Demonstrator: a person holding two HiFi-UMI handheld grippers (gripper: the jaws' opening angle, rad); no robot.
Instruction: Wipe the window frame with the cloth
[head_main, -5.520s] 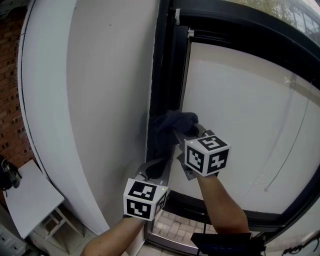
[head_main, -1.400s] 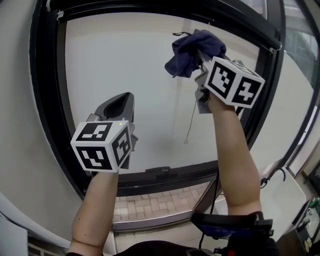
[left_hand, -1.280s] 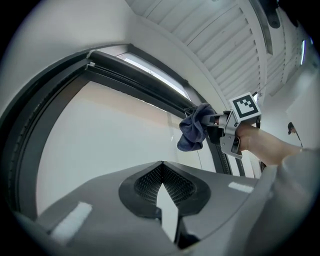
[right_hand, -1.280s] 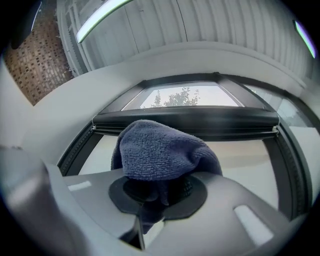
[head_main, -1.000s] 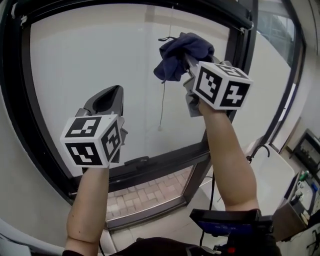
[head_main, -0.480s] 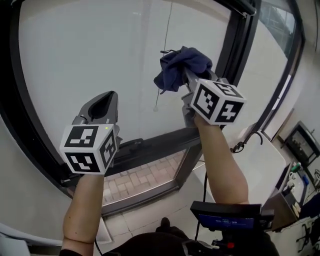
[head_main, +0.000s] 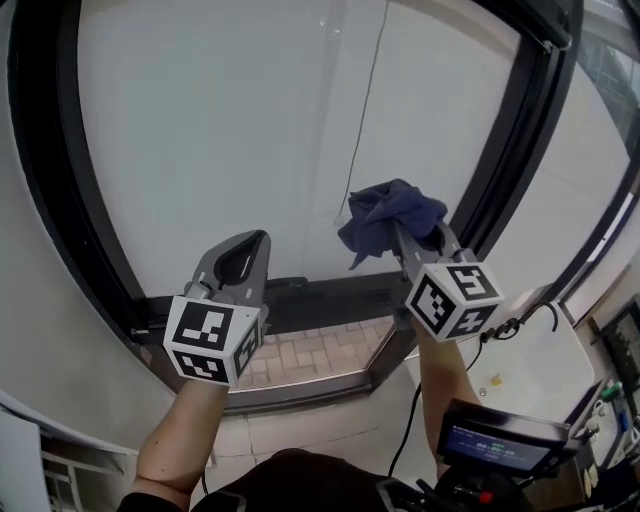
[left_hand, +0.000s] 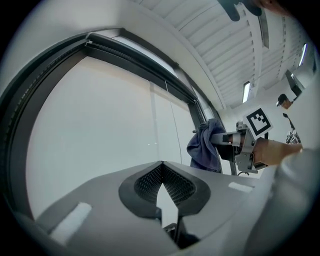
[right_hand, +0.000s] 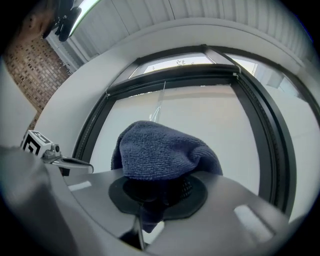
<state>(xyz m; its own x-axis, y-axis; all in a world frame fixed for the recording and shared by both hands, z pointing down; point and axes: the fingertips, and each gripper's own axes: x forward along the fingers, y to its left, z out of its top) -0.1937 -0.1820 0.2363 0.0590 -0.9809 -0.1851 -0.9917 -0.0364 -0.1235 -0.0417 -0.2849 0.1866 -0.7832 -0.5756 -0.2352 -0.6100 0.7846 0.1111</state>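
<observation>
White glass fills the big window, with a black window frame (head_main: 505, 160) all round it. In the head view, the right gripper (head_main: 408, 238) pinches the blue cloth (head_main: 388, 212) in the air, close to the right post and, it seems, off it. The left gripper (head_main: 250, 250) carries nothing.

The left gripper view shows its jaws pressed together and bare.

The right gripper view shows the cloth bunched tight in its jaws.

No wiping is going on now. Which parts are clean cannot be told, and the right post looks like the next spot.
</observation>
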